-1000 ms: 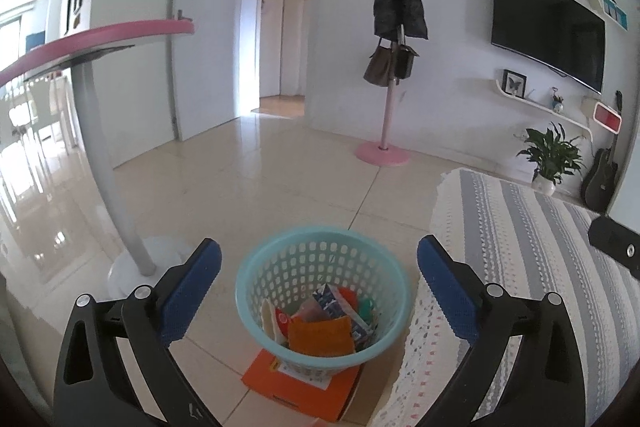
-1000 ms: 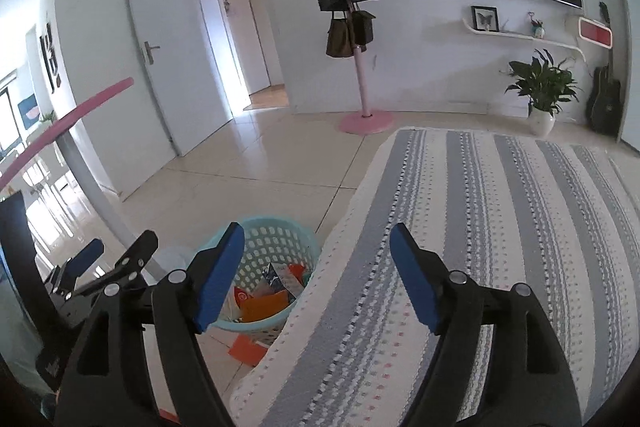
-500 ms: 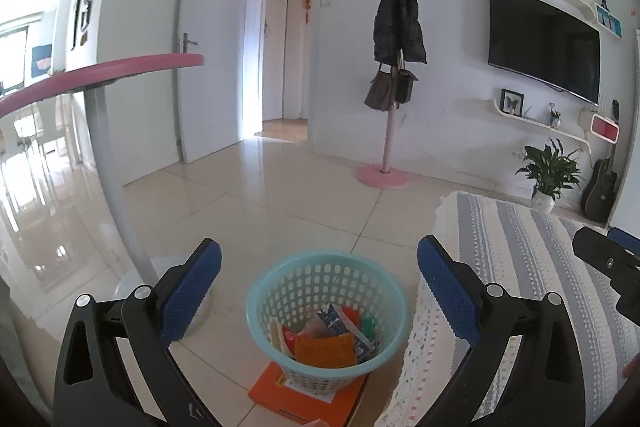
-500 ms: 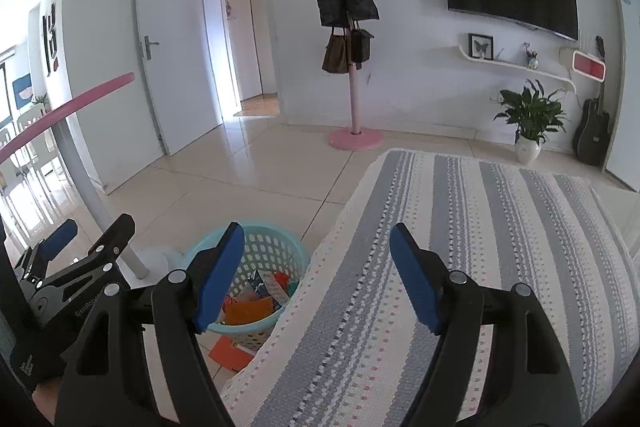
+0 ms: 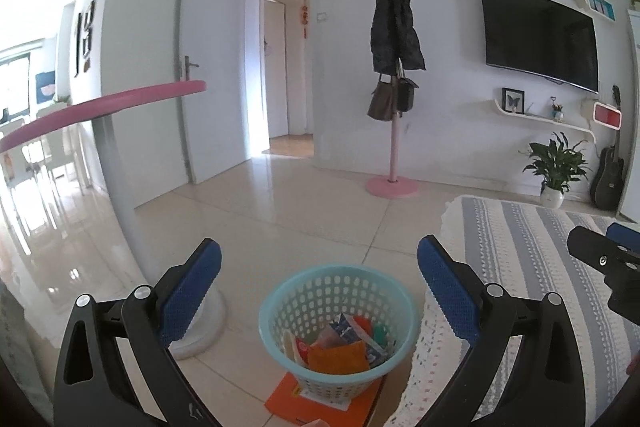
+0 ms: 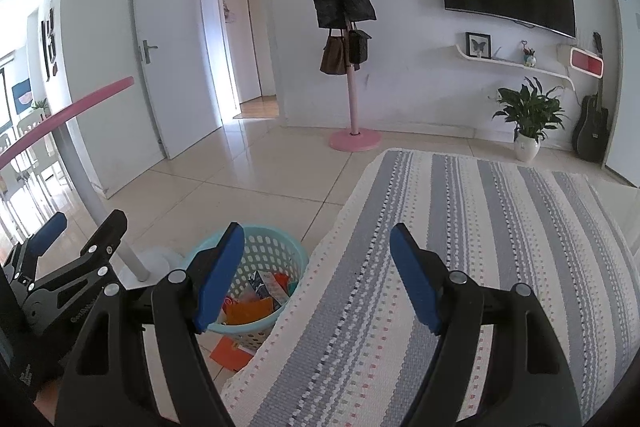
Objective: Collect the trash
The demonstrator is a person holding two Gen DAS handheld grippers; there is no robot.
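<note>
A light blue plastic basket (image 5: 280, 311) stands on the tiled floor, on an orange flat packet (image 5: 288, 403). It holds several wrappers, an orange one (image 5: 338, 359) on top. My left gripper (image 5: 318, 281) is open and empty, above and behind the basket. My right gripper (image 6: 316, 259) is open and empty, over the left edge of the striped tablecloth (image 6: 460, 267). The basket also shows in the right wrist view (image 6: 276, 251), with the left gripper's body (image 6: 68, 279) at the far left.
A pink-rimmed round table on a white post (image 5: 116, 163) stands left of the basket. The cloth-covered table (image 5: 520, 267) is to the right. A pink coat stand (image 5: 394, 131), a potted plant (image 5: 556, 167) and a guitar (image 5: 608, 175) stand along the far wall.
Both grippers have risen and tilted up, so the basket sits lower and smaller in both views. Both stay open and empty.
</note>
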